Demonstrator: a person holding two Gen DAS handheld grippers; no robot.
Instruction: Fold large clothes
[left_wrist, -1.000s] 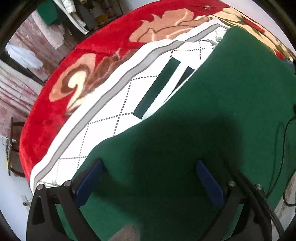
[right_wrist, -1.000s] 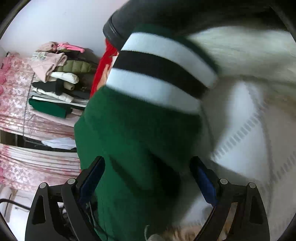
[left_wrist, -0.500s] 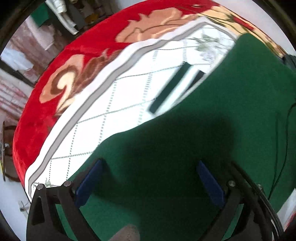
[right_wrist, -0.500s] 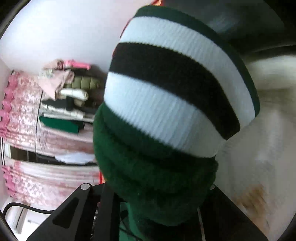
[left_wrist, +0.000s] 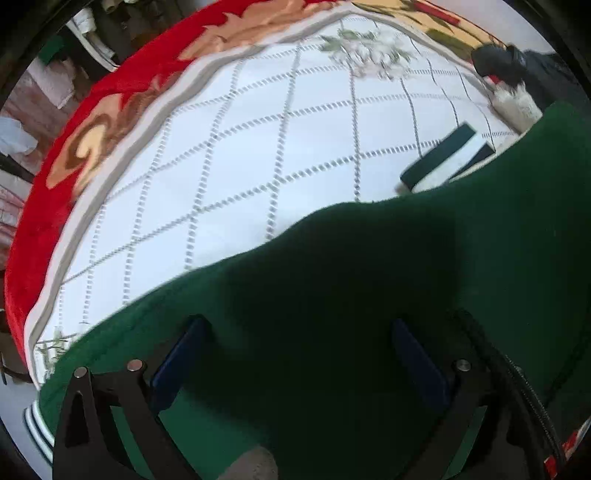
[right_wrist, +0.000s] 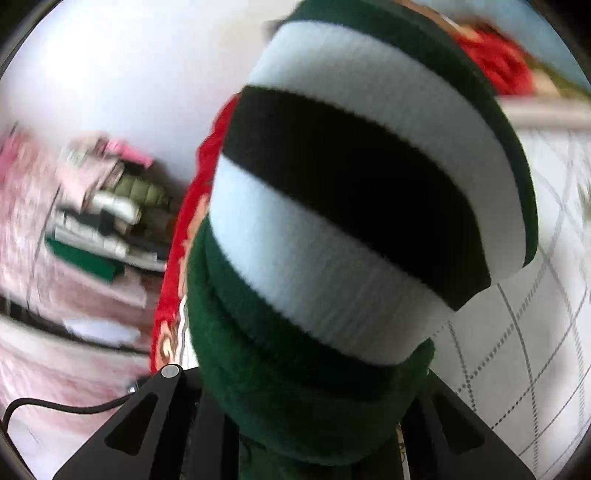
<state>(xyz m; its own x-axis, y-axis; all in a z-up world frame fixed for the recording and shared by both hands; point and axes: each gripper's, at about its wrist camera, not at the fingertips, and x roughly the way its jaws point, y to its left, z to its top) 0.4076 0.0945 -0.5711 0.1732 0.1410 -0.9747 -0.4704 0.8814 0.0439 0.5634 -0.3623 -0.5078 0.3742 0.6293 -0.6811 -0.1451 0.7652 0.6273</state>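
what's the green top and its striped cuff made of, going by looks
Green top: looks like soft matte fleece or brushed knit, with a fuzzy, unshiny surface. Striped cuff: ribbed knit, probably stretchy, with fine parallel ribs across the white and black bands. Exact fibre cannot be told.

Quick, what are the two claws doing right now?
Left claw: open, over the green sweater.
Right claw: shut on the sweater's striped cuff.
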